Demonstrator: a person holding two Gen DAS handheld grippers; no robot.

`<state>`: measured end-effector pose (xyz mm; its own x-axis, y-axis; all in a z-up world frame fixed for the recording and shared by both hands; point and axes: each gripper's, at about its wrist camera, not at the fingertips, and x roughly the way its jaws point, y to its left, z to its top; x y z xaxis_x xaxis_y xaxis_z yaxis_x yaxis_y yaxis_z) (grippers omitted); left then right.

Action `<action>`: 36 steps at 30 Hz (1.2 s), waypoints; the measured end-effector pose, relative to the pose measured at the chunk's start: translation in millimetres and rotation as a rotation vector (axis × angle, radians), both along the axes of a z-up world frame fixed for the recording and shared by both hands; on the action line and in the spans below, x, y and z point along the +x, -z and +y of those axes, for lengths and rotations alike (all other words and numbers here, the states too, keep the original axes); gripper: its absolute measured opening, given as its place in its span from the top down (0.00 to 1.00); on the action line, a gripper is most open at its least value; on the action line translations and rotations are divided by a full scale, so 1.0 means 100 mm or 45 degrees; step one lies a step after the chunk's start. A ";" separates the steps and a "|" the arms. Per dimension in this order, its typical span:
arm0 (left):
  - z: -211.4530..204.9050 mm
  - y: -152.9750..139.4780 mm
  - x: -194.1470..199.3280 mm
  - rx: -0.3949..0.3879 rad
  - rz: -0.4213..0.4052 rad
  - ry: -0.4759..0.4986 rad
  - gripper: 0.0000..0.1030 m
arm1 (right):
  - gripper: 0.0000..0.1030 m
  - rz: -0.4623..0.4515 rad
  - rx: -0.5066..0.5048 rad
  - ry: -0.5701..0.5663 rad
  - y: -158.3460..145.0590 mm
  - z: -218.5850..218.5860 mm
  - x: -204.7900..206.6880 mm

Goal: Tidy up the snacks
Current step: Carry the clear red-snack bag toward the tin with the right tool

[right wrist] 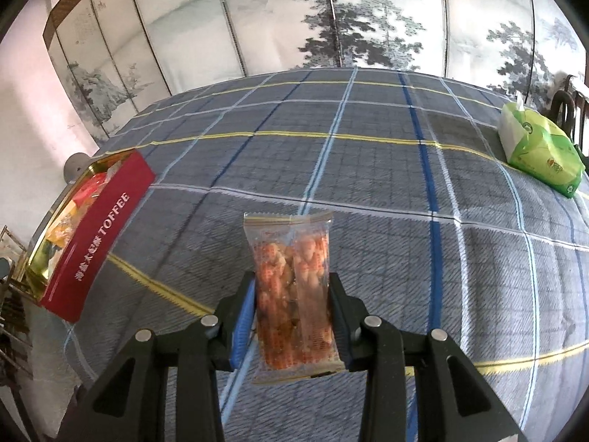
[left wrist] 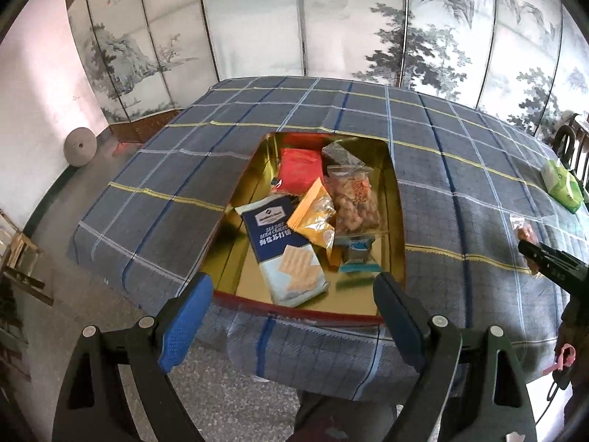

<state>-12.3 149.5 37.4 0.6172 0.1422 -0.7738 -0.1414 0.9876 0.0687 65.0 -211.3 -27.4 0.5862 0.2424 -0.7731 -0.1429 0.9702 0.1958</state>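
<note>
A red toffee tin with a gold inside stands open at the near edge of the table and holds several snack packs: a blue cracker bag, an orange pack, a red pack. My left gripper hovers open over the tin's near rim, nothing between its fingers. My right gripper is shut on a clear packet of orange snacks, held upright above the cloth. In the left wrist view that packet and right gripper show at the right edge. The tin lies far left in the right wrist view.
A blue plaid cloth covers the table. A green tissue pack lies at the far right corner, also seen as the tissue pack in the left wrist view. A painted folding screen stands behind. A round grey stone rests on the floor at left.
</note>
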 end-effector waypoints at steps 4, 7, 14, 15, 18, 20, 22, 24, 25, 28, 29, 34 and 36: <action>0.02 0.01 -0.05 0.036 0.002 -0.019 0.16 | 0.64 0.005 0.006 -0.007 -0.01 0.05 -0.05; 0.04 0.03 -0.08 0.052 0.001 -0.024 0.16 | 0.64 0.013 0.018 -0.010 -0.01 0.07 -0.07; 0.07 0.06 -0.11 0.076 0.012 -0.032 0.15 | 0.64 0.012 0.021 -0.022 -0.05 0.16 -0.12; 0.07 0.07 -0.11 0.077 0.014 -0.032 0.15 | 0.64 0.013 0.023 -0.024 -0.05 0.17 -0.12; 0.07 0.07 -0.12 0.079 0.016 -0.033 0.15 | 0.64 0.014 0.025 -0.027 -0.06 0.18 -0.13; 0.08 0.09 -0.13 0.081 0.022 -0.032 0.15 | 0.64 0.015 0.028 -0.030 -0.07 0.20 -0.15; 0.09 0.11 -0.15 0.083 0.026 -0.032 0.15 | 0.64 0.014 0.031 -0.034 -0.08 0.23 -0.17; 0.10 0.13 -0.16 0.084 0.030 -0.032 0.15 | 0.64 0.013 0.033 -0.040 -0.09 0.25 -0.19; 0.11 0.14 -0.17 0.082 0.033 -0.031 0.15 | 0.64 0.013 0.034 -0.044 -0.10 0.26 -0.20; 0.13 0.15 -0.19 0.080 0.038 -0.035 0.15 | 0.64 0.007 0.037 -0.054 -0.12 0.29 -0.24; 0.14 0.15 -0.19 0.079 0.038 -0.036 0.15 | 0.64 0.004 0.038 -0.059 -0.14 0.31 -0.25; 0.20 0.16 -0.21 0.065 0.049 -0.047 0.15 | 0.64 -0.012 0.042 -0.087 -0.23 0.40 -0.29; 0.22 0.17 -0.22 0.061 0.053 -0.050 0.15 | 0.64 -0.019 0.043 -0.101 -0.27 0.45 -0.30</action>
<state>-34.1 171.4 19.9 0.5781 0.2029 -0.7904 -0.1761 0.9768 0.1220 34.7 -166.1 -0.2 0.5756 0.3146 -0.7548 -0.2224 0.9485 0.2258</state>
